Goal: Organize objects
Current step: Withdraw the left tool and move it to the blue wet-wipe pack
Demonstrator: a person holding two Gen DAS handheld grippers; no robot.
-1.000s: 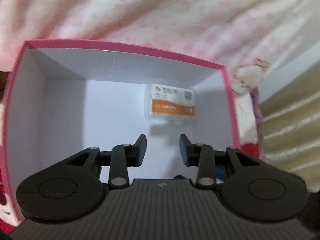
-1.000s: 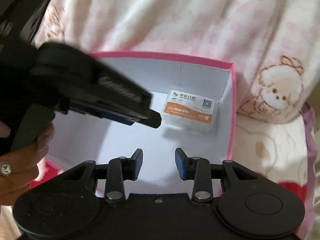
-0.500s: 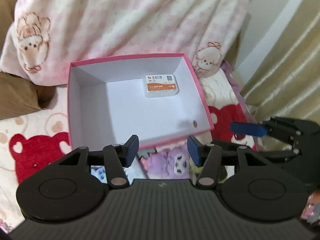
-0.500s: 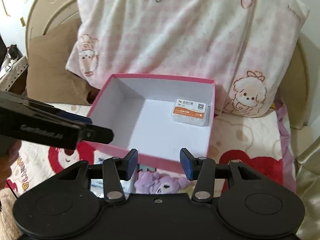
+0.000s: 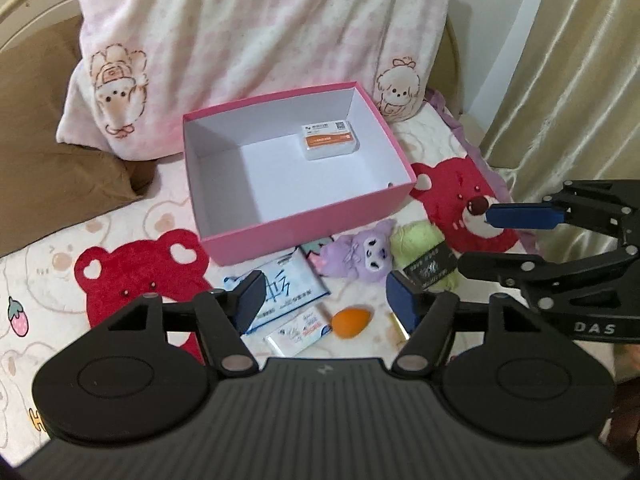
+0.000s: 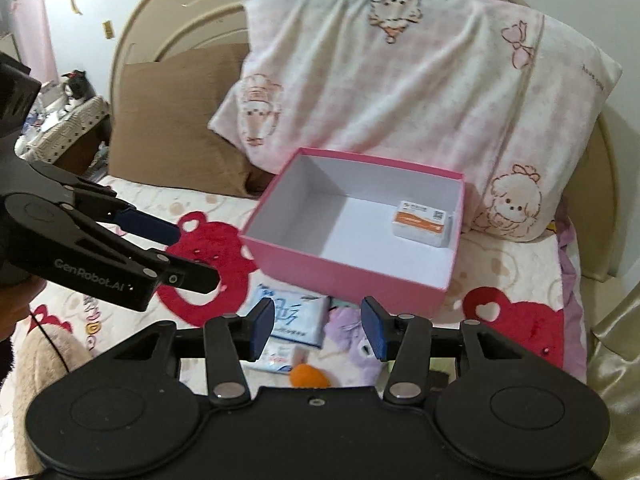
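A bed point(image 5: 52, 280) covered by a cream sheet with red bear prints fills the scene, a pink pillow point(image 5: 248, 28) propped at its head. The loose things lie in a row just in front of the pink box point(image 5: 304, 224). From the left: a blue-and-white tissue pack point(image 5: 286, 286), a small white packet point(image 5: 300, 330), an orange sponge egg point(image 5: 352, 322), a purple plush toy point(image 5: 356, 256), and a green yarn ball point(image 5: 420, 246). One white-and-orange card box point(image 5: 329, 142) already sits in the box's far right corner. The left gripper point(image 5: 326, 304) hangs over the tissue pack and egg, its jaws opening with nothing between them. The right gripper point(image 6: 318, 328) is also empty, jaws apart, closer to the plush toy. The egg looks the nearest pick for the left gripper.
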